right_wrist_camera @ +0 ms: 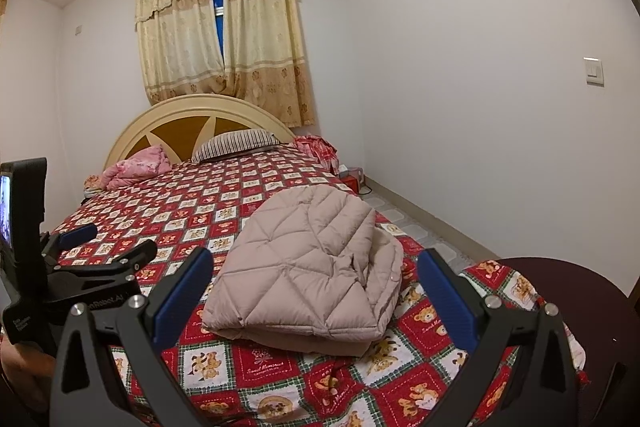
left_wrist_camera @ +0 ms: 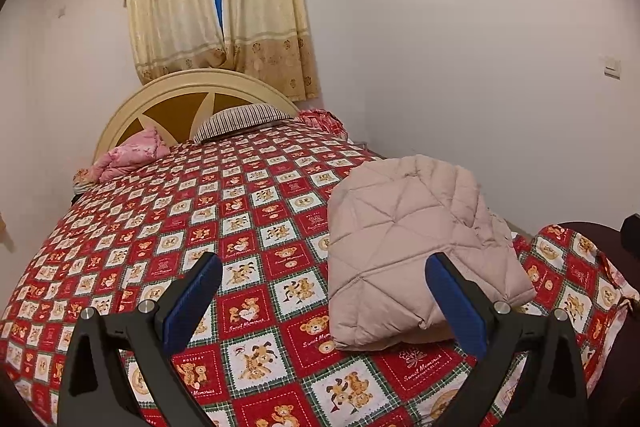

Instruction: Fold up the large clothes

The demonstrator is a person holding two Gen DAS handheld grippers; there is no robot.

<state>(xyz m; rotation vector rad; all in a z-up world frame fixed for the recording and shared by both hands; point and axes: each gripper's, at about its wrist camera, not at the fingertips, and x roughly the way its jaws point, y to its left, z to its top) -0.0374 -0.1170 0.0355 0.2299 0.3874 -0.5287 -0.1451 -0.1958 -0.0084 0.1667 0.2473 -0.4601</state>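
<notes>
Near the bed's (right_wrist_camera: 280, 187) foot edge, folded jacket (right_wrist_camera: 308, 267), both hand-held grippers (left_wrist_camera: 324, 291) (right_wrist_camera: 316, 287) wide, empty.

A bedroom in a home. Big bed (right_wrist_camera: 224, 203) with a teddy-bear cover, round headboard (right_wrist_camera: 188, 123), striped pillow (right_wrist_camera: 236, 145) and pink blanket (right_wrist_camera: 136, 167). Yellow curtains (right_wrist_camera: 216, 31) over a window, white walls, light switch (right_wrist_camera: 593, 71).
</notes>
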